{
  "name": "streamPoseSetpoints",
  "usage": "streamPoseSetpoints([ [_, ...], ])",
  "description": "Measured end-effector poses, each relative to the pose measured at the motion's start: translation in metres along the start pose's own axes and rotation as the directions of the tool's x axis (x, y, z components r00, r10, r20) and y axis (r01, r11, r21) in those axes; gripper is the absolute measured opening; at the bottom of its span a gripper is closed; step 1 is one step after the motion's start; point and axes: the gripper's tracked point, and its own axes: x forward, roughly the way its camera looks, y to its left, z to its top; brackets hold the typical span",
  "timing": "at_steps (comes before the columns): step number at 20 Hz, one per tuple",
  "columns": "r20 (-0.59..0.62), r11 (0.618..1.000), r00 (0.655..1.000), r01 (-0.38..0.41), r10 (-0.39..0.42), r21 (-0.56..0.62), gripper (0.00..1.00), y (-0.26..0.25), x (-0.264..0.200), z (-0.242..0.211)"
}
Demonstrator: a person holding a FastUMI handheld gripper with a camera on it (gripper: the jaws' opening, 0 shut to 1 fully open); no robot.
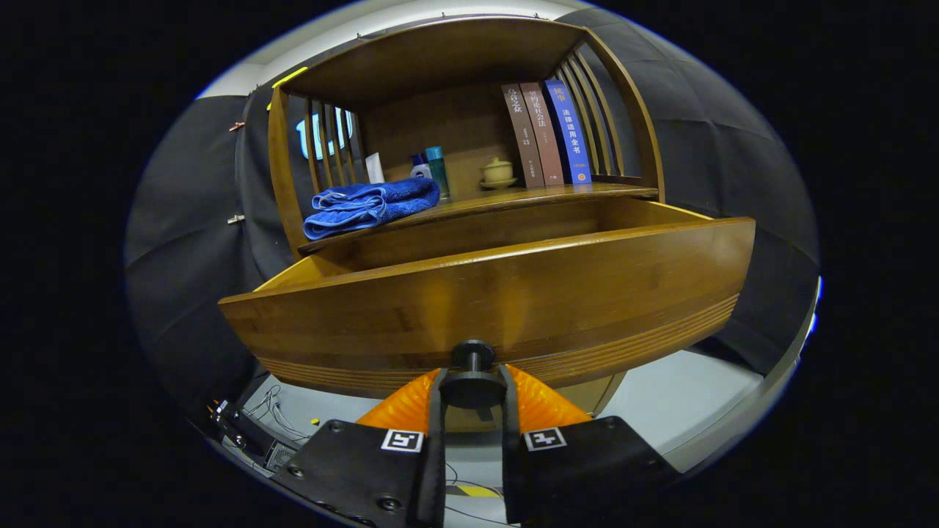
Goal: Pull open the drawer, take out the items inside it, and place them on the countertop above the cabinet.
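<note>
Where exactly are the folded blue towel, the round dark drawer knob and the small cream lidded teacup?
Folded blue towel [370, 206], gripper view: middle of its folds.
Round dark drawer knob [472, 375], gripper view: its disc, clamped between the gripper [472, 389] fingers.
Small cream lidded teacup [498, 172], gripper view: its body.

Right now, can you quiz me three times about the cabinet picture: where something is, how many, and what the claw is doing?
1. Where is the blue towel?
A. on the countertop
B. inside the drawer
C. on the floor

2. How many books stand upright?
A. one
B. three
C. five

3. What is the claw doing?
A. hanging open
B. squeezing the towel
C. gripping the drawer knob

Answers: 1 A, it lies folded above the drawer. 2 B, three spines stand side by side. 3 C, both fingers press the knob.
</note>
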Motion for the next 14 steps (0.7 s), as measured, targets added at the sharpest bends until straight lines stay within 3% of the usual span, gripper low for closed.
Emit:
streamPoseSetpoints([
  [11, -0.011, 1.0, 1.0, 0.001, -0.001, -0.029, 0.35, -0.0024, -0.0004, -0.0072],
  [14, -0.022, 0.998, 1.0, 0.006, -0.008, -0.059, 0.48, -0.0069, -0.0048, -0.0075],
])
